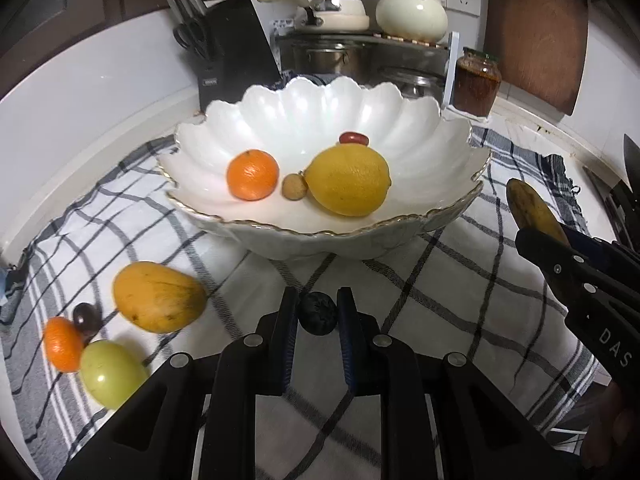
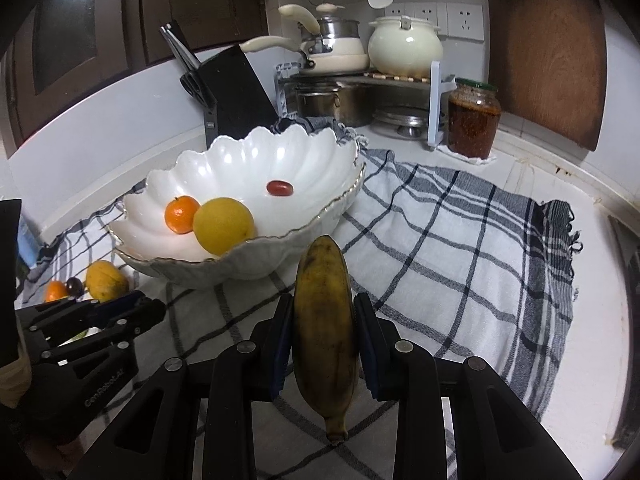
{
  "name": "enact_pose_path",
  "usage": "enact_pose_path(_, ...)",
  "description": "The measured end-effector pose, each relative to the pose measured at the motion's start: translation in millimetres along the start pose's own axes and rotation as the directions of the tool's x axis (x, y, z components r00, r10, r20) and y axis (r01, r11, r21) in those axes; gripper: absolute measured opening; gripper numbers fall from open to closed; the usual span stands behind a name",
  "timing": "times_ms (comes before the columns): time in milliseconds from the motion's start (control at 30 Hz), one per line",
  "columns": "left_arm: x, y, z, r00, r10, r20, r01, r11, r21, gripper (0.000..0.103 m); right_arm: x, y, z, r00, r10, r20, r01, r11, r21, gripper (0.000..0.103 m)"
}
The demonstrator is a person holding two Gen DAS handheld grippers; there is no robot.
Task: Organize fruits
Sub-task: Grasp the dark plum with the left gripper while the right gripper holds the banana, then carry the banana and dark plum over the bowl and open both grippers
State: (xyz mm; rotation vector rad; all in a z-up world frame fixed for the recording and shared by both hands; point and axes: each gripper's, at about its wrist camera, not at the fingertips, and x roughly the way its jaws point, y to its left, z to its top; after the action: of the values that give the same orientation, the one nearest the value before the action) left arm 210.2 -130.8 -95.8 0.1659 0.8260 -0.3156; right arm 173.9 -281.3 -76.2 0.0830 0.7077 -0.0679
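Note:
A white scalloped bowl (image 1: pixel 432 136) on a checked cloth (image 1: pixel 460 300) holds a lemon (image 1: pixel 347 180), a tangerine (image 1: pixel 252 175), a small brown fruit (image 1: pixel 295 187) and a red date (image 1: pixel 353 138). My left gripper (image 1: pixel 318 314) is shut on a dark blueberry (image 1: pixel 318 312) just in front of the bowl. My right gripper (image 2: pixel 323 332) is shut on a brown-spotted banana (image 2: pixel 324 320), right of the bowl (image 2: pixel 320 148); it also shows in the left wrist view (image 1: pixel 532 208). A mango (image 1: pixel 158 297), a dark grape (image 1: pixel 86 318), a tangerine (image 1: pixel 62 344) and a green fruit (image 1: pixel 112 372) lie on the cloth at left.
A black knife block (image 1: pixel 236 56) stands behind the bowl. A rack with cream pots (image 1: pixel 412 12) and steel pans is at the back. A glass jar of red paste (image 1: pixel 476 84) stands back right, near a wooden cutting board (image 1: pixel 536 36). White wall curves along the left.

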Motion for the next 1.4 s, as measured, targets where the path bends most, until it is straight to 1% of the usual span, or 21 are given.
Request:
enact_pose_path(367, -47, 9, 3, 0.997, 0.013, 0.072, -0.013, 1.0, -0.014, 0.02, -36, 20, 6, 0.998, 0.014, 0.057, -0.013, 1.0, -0.028, 0.031)
enact_pose_path(567, -61, 12, 16, 0.994, 0.01, 0.111, -0.008, 1.0, -0.015, 0.02, -45, 23, 15, 0.997, 0.032, 0.069, -0.03, 0.999, -0.03, 0.031)
enact_pose_path(733, -67, 17, 34, 0.991, 0.007, 0.137, -0.005, 1.0, -0.016, 0.02, -47, 27, 30, 0.995, 0.035, 0.093, -0.032, 0.999, -0.038, 0.031)
enact_pose_path(933, -62, 27, 55, 0.988, 0.017, 0.155, -0.013, 1.0, -0.027, 0.02, -36, 31, 56, 0.993, 0.042, 0.11, -0.037, 0.998, -0.048, 0.031)
enact_pose_path(1200, -33, 42, 81, 0.99, 0.028, 0.141, -0.02, 0.998, -0.056, 0.02, -4, 37, 85, 0.993, 0.045, 0.107, -0.038, 0.997, -0.064, 0.031)
enact_pose_path(1400, -9, 49, 93, 0.992, 0.034, 0.119, -0.026, 0.998, -0.064, 0.02, 24, 36, 99, 0.995, 0.041, 0.091, -0.035, 0.997, -0.065, 0.031)
